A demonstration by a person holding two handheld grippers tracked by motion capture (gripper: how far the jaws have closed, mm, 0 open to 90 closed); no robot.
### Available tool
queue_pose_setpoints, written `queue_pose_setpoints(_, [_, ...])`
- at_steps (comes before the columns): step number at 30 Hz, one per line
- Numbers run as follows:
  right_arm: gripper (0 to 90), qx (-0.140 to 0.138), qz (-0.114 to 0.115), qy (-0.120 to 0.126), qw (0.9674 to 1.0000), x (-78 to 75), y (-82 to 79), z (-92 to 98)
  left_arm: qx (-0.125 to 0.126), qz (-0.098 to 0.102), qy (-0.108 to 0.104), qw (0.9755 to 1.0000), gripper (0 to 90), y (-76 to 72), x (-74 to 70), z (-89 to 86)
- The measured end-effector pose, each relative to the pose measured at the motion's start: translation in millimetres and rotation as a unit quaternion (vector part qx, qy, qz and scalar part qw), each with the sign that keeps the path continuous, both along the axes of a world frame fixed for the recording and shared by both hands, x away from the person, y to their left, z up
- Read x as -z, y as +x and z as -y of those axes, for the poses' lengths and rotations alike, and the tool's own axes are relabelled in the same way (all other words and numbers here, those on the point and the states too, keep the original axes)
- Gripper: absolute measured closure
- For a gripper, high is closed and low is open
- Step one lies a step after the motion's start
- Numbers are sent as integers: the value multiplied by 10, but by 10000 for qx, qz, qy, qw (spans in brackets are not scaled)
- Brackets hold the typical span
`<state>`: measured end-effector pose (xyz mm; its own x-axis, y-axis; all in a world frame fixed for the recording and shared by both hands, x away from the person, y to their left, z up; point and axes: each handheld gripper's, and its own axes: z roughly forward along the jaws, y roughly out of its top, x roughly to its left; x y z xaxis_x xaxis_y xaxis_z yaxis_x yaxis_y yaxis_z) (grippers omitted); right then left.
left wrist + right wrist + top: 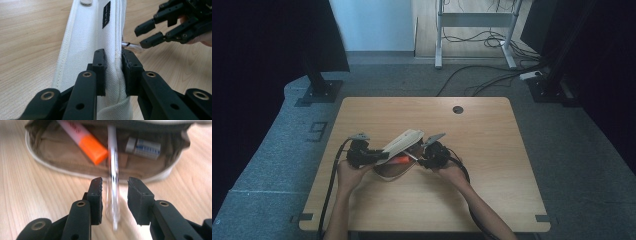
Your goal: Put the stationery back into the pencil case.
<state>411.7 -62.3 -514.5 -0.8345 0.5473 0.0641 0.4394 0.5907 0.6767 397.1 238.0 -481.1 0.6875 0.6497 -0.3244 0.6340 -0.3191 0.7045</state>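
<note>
On the wooden table [492, 165], slightly left of its middle and near the person's edge, a white pencil case [399, 150] is seen in the high view. Its lid flap is raised, and the flap's long axis runs from lower left to upper right.

At the left, the left gripper [377, 156] is closed on the edge of that flap; in the left gripper view the white fabric [87, 50] is pinched between the two black pads and a small black label [106, 14] is carried on it. The flap's far end is cut off by the top of that view.

Further right, inside the open case [50, 168], an orange-capped marker [85, 141] is laid slantwise, its cap pointing toward the case's near rim, and a white and blue eraser [143, 146] is lying by the right wall. A clear pen [113, 177] is pointed out of the case, over the rim and toward the right gripper [114, 187]. The pen is blurred, so its tip is hard to make out.

The right gripper's jaws are parted, with the pen lying between them and untouched by either pad. The marker's upper end and the case's back wall are hidden by the raised lid.

At the table's far edge a round cable hole [457, 109] is set, well apart from the case.
</note>
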Motion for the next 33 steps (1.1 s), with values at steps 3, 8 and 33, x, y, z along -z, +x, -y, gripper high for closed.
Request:
queue_pose_setpoints(3, [636,62,-56,-10,10000,51,-57,73,5,3,6,10000,748,0,1,1])
queue_pose_setpoints(8, [640,48,-42,-46,10000,146,-99,132,9,0,8,10000,748,1,2,2])
queue_pose_setpoints(33, [775,33,166,-227,9996,124,42,51,8,-18,7,10000,748,0,6,7])
